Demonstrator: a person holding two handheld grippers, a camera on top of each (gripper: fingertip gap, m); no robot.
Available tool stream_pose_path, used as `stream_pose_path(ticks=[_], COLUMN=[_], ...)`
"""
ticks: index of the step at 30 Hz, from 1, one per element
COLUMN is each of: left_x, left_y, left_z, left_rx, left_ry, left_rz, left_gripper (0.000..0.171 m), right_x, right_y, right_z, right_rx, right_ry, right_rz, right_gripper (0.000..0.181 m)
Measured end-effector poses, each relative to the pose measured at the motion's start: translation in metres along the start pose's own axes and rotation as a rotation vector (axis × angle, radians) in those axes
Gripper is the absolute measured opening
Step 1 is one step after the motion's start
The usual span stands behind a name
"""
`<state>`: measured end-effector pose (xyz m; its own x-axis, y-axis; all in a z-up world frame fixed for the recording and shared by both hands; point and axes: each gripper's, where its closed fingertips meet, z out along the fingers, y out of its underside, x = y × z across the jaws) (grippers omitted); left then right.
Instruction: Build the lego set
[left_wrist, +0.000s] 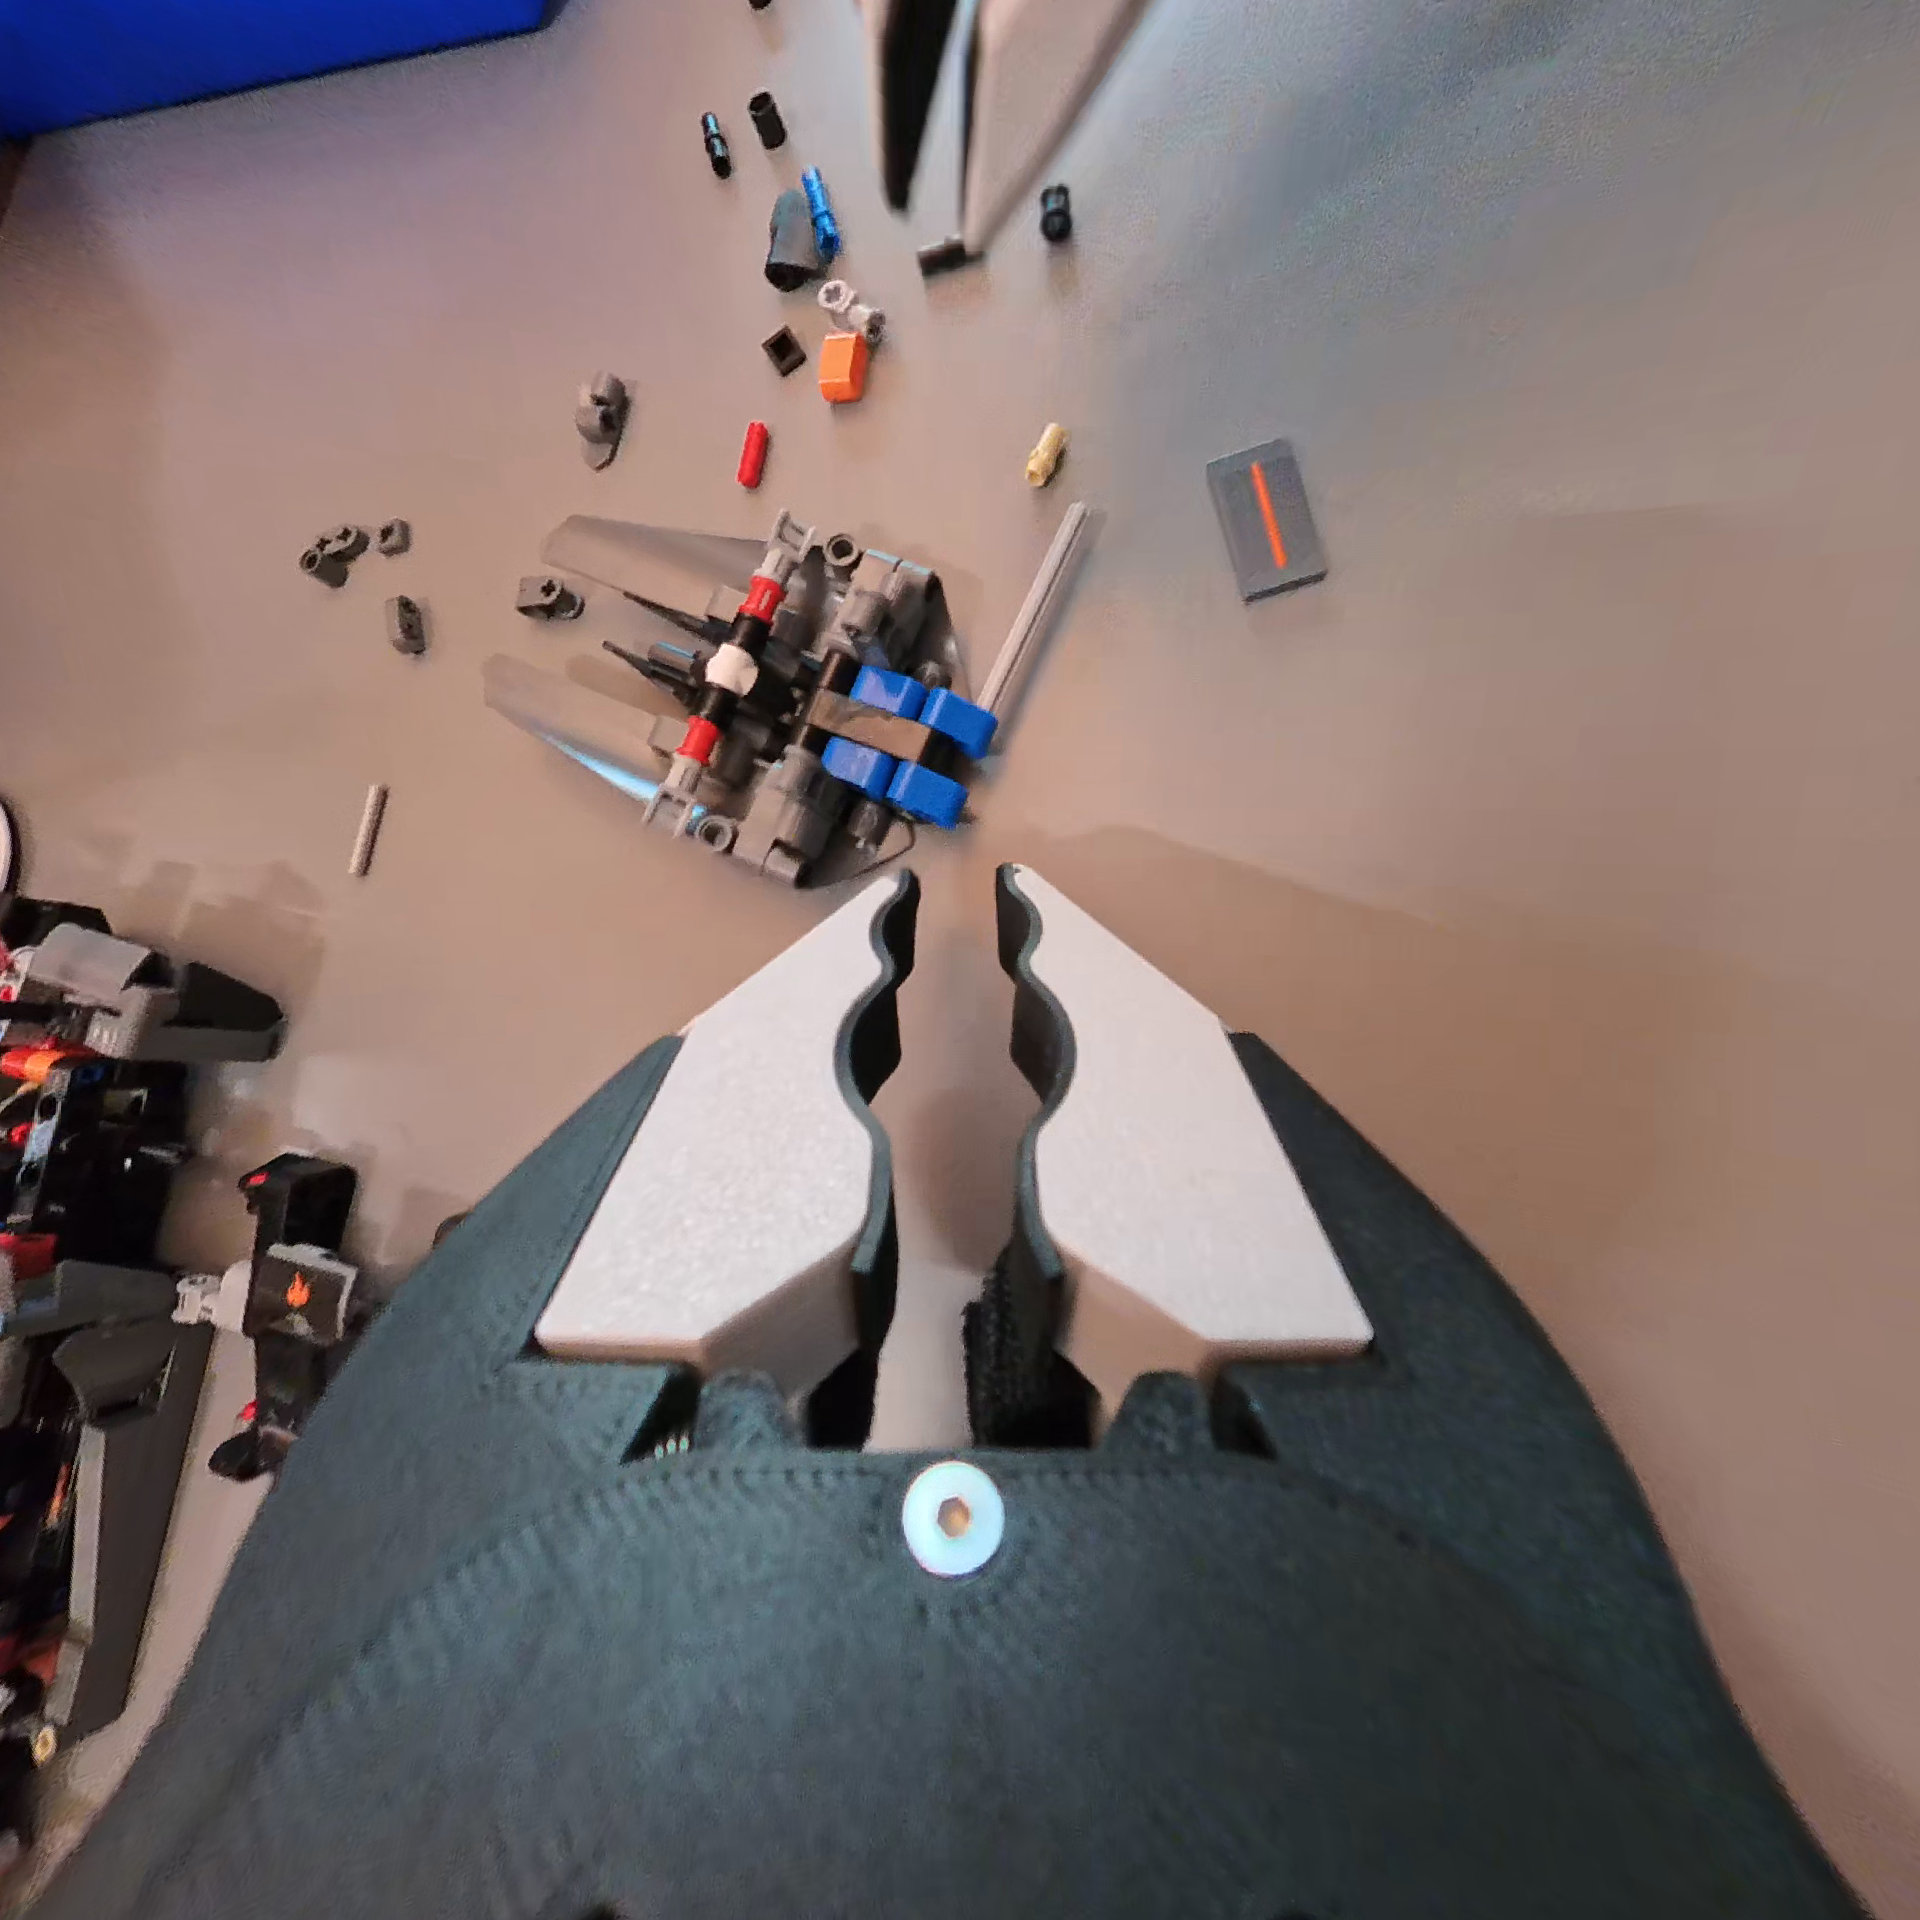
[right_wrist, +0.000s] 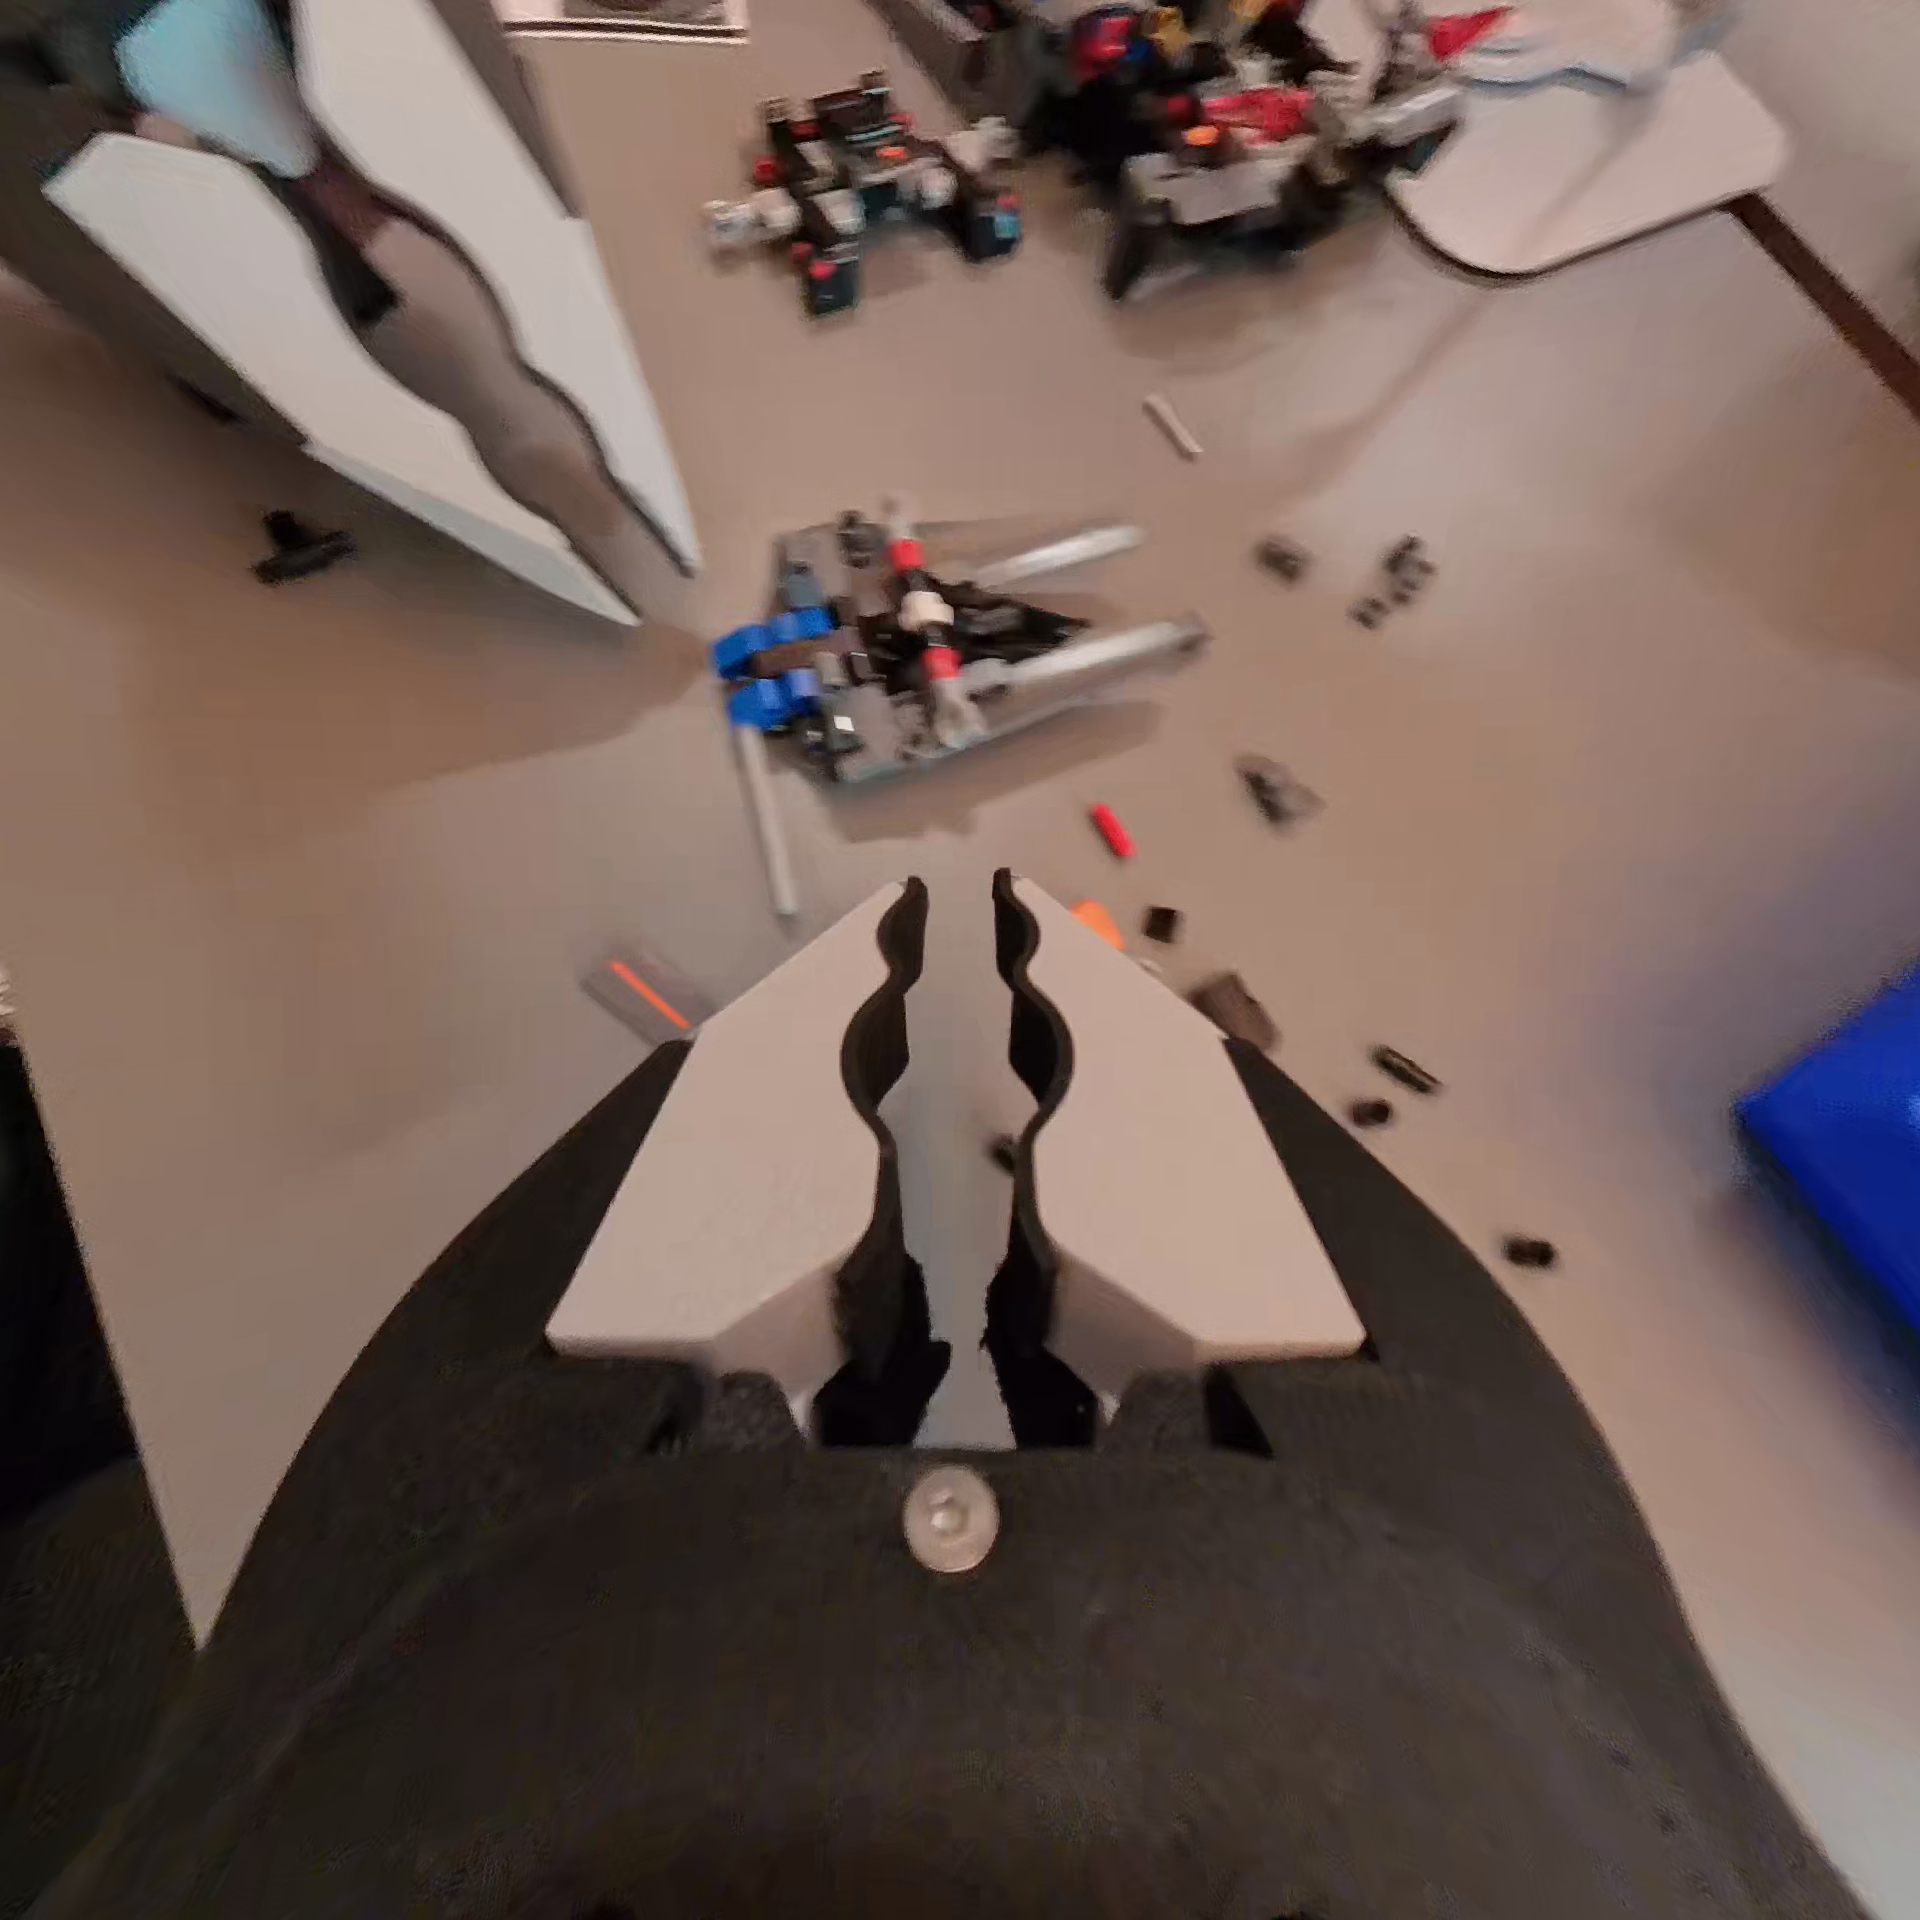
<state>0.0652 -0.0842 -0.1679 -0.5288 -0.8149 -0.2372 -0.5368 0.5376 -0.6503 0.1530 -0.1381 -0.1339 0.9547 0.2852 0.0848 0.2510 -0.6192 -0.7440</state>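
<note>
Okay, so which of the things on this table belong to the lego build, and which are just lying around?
Part of the build:
- grey wedge-shaped lego sub-assembly with blue clips
- long light-grey axle rod
- small red pin
- orange sloped brick
- dark-grey tile with an orange stripe
- larger black-and-red assembly

Just lying about:
- blue box

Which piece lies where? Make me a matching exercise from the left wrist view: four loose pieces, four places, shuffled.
Pieces:
1. orange brick
2. striped grey tile
3. long grey axle
4. short grey axle

Places:
A. alongside the blue clips of the winged assembly
B. alone, left of the assembly
C. farthest right, apart from the other pieces
D. beyond the assembly, beside small pale rings

Pairs: 1-D, 2-C, 3-A, 4-B
</note>
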Motion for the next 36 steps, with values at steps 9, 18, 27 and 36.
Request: stream_pose_path(ticks=[9, 18, 27, 36], left_x=[-0.023, -0.052, -0.074, -0.081], left_y=[0.015, 0.021, 0.021, 0.022], left_z=[-0.016, -0.021, -0.015, -0.027], left_rx=[0.008, 0.038, 0.069, 0.148], left_ry=[-0.06, -0.071, -0.106, -0.136], left_rz=[-0.033, 0.011, 0.081, 0.013], left_gripper=[0.013, 0.013, 0.013, 0.014], right_x=[0.047, 0.063, 0.073, 0.073], right_y=[-0.011, -0.055, -0.075, -0.081], right_z=[0.023, 0.06, 0.076, 0.091], right_rx=[-0.104, -0.144, -0.169, -0.225], right_ry=[0.04, -0.003, -0.018, -0.043], right_rz=[-0.034, -0.038, -0.012, 0.012], right_gripper=[0.014, 0.013, 0.014, 0.015])
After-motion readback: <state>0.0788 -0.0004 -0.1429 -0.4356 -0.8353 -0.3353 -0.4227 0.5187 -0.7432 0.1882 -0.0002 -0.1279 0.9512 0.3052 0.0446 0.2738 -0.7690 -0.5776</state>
